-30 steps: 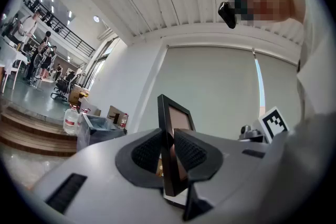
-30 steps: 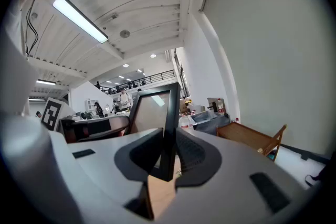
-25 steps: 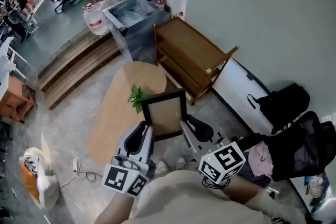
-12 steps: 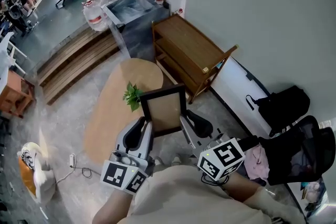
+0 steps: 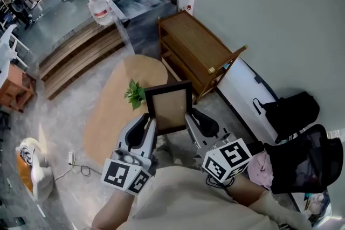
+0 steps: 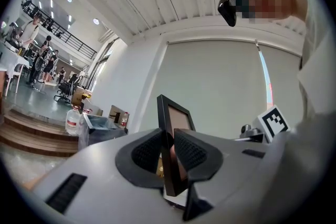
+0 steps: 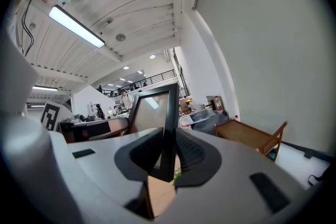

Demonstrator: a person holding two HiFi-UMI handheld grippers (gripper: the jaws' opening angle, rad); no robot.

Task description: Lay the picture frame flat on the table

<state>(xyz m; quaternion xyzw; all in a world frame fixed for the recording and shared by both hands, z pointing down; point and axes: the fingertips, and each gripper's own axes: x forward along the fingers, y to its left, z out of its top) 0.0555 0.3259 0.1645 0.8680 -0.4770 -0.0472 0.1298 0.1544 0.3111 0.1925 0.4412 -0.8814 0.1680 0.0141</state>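
1. The oval wooden desk lies at the left of the head view, below the tongs. A small green plant stands near its middle. The near part of the top is bare, which looks like the natural place to set something down.

2. The left tongs pinch the picture frame's left side rail low down, one pad on each face. The rail stands edge-on between the pads, so the grip holds by squeezing across the thin dimension.

3. The picture frame hangs in the air between the two tongs. It is upright with its brown panel facing the person, and it does not touch the desk. From the head view it sits over the desk's near right edge, just right of the plant. Holding it by both side rails stops it swinging and leaves its bottom edge free to meet the desk first.

4. The right tongs clamp the right side rail in the same way, low down, mirroring the left grip. Matching heights should let both hands tip the frame as one.

5. A wooden shelf unit stands on the floor to the far right, well apart from the frame.

6. My judgement is that the carry is nearly over and the tipping down flat has not begun. The plant is the thing to steer clear of.
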